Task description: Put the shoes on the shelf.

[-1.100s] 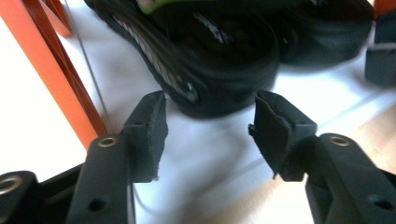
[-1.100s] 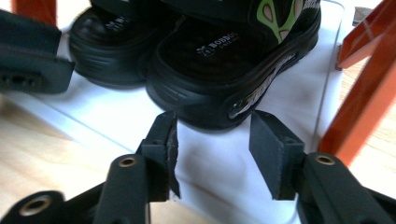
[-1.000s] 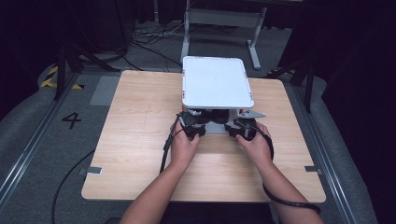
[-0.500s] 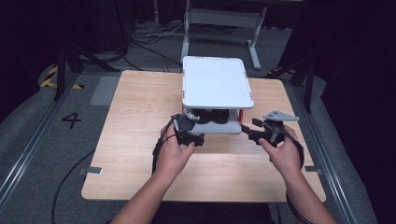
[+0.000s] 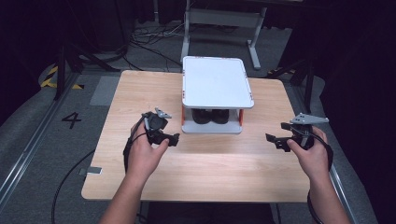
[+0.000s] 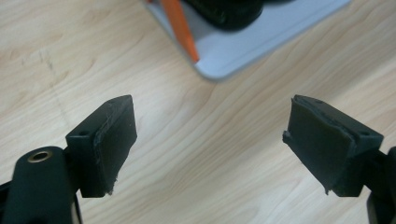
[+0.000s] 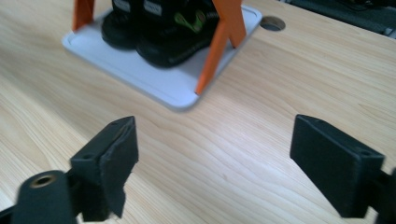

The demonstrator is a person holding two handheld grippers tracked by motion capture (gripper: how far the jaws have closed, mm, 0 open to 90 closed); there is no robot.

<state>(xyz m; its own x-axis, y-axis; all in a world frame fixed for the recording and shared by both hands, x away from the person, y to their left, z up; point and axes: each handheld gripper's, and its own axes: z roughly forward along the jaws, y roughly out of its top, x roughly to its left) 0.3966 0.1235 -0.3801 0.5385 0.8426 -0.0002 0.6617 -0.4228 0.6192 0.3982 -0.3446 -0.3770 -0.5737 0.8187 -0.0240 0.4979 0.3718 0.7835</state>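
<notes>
**Claws back off the shoe rack**

Since the earlier frames, we had drawn both claws away from the rack's front: the left claw [image 5: 173, 138] to left of centre, the right claw [image 5: 275, 140] to the right edge. Their jaws had just been opening and stood wide, nothing between them.

The pair of black shoes [image 5: 211, 116] sat on the lower tray of the white rack [image 5: 217, 86], mid-frame, under its flat top.

We judged a return reach risky: the orange posts [image 7: 219, 37] flank the shoes closely, and a claw could knock one and slide the light rack across the smooth wooden counter [image 5: 210, 163]. The shoes looked soft and rounded, with a green tag; the tray was smooth plastic with rounded corners.
</notes>
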